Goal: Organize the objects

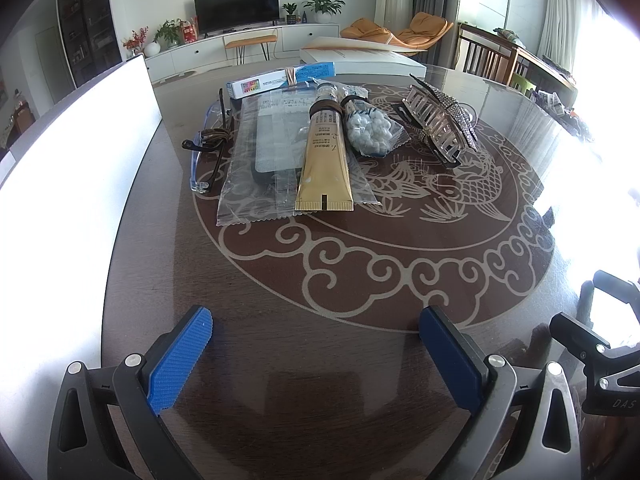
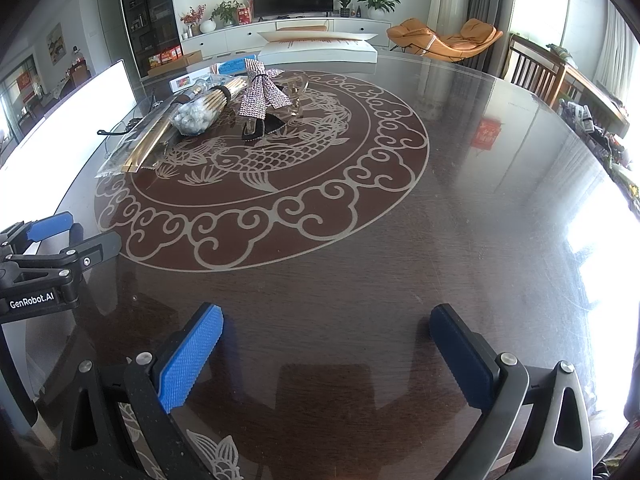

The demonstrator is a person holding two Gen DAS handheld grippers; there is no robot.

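A pile of small items lies on the round dark table (image 1: 320,280). A gold tube (image 1: 326,160) lies on a clear plastic bag (image 1: 256,160). Next to it is a packet of white beads (image 1: 370,132), a rhinestone hair claw (image 1: 440,124), glasses (image 1: 208,148) and a blue-white box (image 1: 280,80). In the right wrist view the pile sits far left: the tube (image 2: 148,144), the beads (image 2: 194,118), the hair claw (image 2: 264,96). My left gripper (image 1: 316,332) is open and empty, short of the pile. My right gripper (image 2: 328,332) is open and empty over bare table.
A white container wall (image 1: 80,168) stands along the table's left edge, and shows in the right wrist view (image 2: 80,112). A large white box (image 1: 360,60) sits at the table's far side. Wooden chairs (image 2: 532,68) stand at the right.
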